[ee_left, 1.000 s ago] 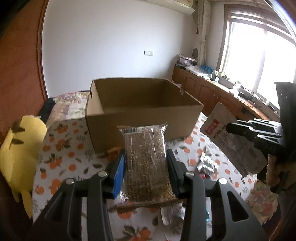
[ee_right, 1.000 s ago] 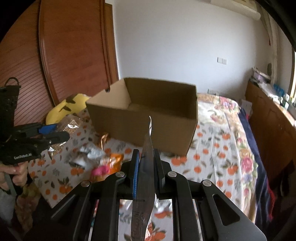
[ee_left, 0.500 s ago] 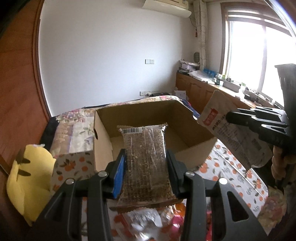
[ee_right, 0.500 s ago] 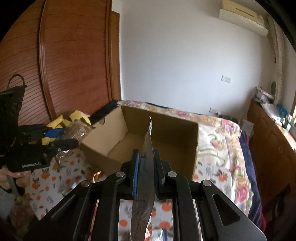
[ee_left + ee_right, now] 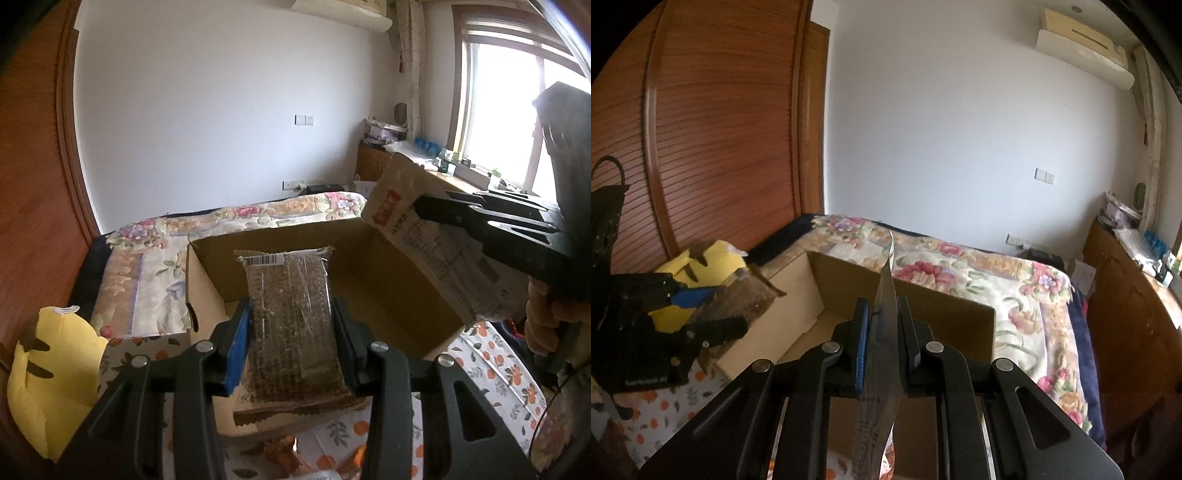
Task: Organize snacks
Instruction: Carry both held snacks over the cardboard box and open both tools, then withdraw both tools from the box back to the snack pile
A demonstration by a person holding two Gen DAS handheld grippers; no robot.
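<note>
Left hand-held gripper squeezing the grain bar pack, right hand-held gripper pinching a flat pouch, both over the cardboard box.

Box floor partly hidden

Yellow plush toy near left by wood wardrobe, floral bedspread far side, air conditioner top right on white wall, window & cluttered counter far right.
</note>
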